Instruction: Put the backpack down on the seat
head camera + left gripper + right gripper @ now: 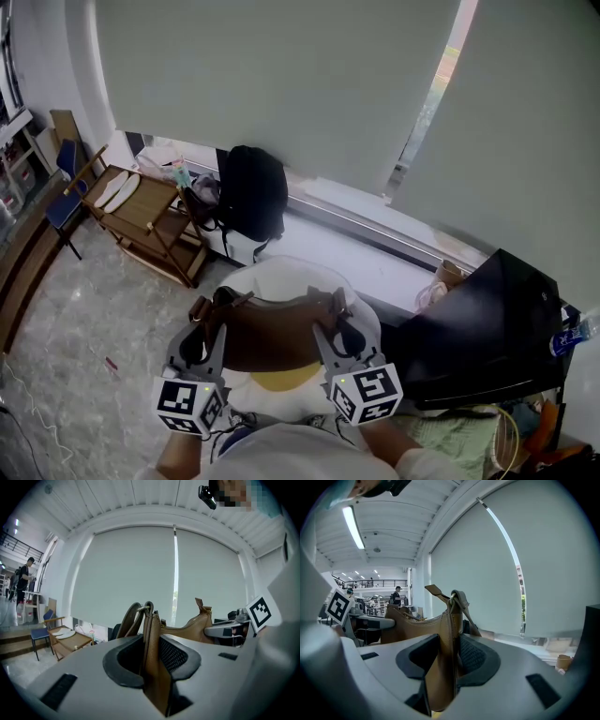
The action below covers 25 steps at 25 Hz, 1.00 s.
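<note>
Jaws of left gripper [151, 658] and right gripper [449, 658] stand part-open but clamped, each on one end of the brown backpack [272, 333], leather pinched between pads. Backpack hangs level between them, just over the white round seat [302, 269]; can't tell if it touches. Lower both ends together, keep it level and centred, and release only once the seat takes the weight. Black bag [251, 192] sits on the sill behind, well apart.
</note>
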Each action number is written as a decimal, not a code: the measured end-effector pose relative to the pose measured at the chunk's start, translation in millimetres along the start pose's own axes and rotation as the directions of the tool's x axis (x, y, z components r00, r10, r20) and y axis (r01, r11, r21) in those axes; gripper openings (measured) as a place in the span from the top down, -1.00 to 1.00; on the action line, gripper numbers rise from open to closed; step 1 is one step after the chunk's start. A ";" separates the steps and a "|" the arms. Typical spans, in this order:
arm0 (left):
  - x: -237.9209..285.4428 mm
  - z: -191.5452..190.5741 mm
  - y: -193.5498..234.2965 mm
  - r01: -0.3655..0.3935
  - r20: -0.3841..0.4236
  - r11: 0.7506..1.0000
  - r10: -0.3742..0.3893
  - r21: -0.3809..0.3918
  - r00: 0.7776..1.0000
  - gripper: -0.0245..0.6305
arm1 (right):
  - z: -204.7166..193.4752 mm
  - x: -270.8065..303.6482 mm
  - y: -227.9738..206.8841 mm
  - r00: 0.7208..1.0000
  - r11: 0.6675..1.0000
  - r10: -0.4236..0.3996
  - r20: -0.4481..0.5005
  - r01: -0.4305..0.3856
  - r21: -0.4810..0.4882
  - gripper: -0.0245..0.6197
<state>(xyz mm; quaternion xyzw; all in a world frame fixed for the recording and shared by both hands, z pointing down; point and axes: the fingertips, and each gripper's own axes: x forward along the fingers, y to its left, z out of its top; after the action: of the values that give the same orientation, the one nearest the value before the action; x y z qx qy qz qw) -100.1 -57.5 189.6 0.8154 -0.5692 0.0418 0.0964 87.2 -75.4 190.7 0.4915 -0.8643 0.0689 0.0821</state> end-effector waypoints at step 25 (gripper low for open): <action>42.1 -75.2 23.3 0.013 -0.094 1.000 -0.015 -0.025 0.995 0.57 | -81.3 45.3 -15.2 0.997 0.998 -0.023 -0.070 0.027 0.060 0.45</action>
<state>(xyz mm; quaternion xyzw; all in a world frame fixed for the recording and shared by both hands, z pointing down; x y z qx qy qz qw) -104.1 -88.6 273.2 0.8154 -0.5587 0.0727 0.1332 83.5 -104.8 280.2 0.5019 -0.8522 0.1112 0.0978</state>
